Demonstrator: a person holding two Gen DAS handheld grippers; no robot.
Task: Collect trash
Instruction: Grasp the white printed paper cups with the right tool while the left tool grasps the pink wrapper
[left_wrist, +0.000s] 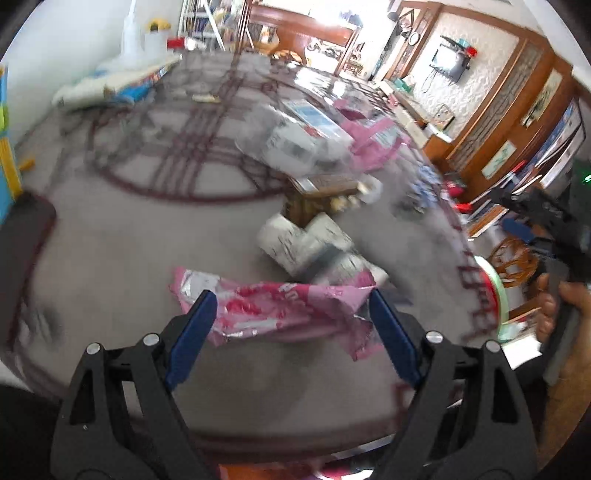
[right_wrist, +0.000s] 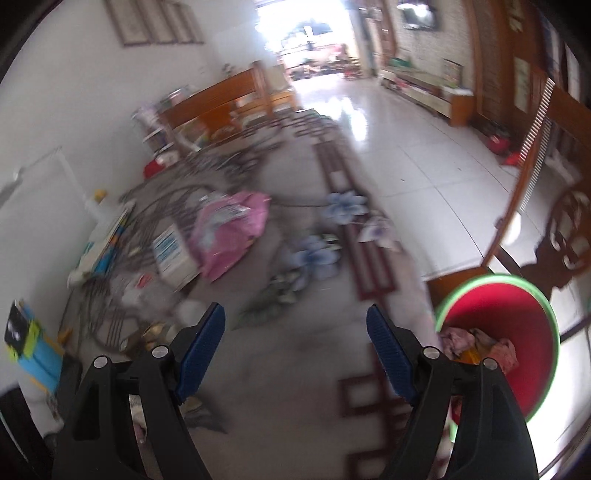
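In the left wrist view a crumpled pink and silver wrapper (left_wrist: 280, 310) lies on the grey patterned tablecloth (left_wrist: 110, 258). My left gripper (left_wrist: 291, 302) is open, its blue pads on either side of the wrapper just above it. Crumpled white paper (left_wrist: 306, 243) lies just beyond. In the right wrist view my right gripper (right_wrist: 295, 317) is open and empty above the cloth. A red bin with a green rim (right_wrist: 513, 332) stands at the right, with pink and orange trash (right_wrist: 476, 343) inside.
A pink bag (right_wrist: 229, 229), a white box (right_wrist: 171, 254) and books (left_wrist: 122, 81) lie farther back on the table. The table edge (left_wrist: 476, 280) is at the right, with the bin rim beside it. Wooden furniture and a tiled floor (right_wrist: 424, 155) lie beyond.
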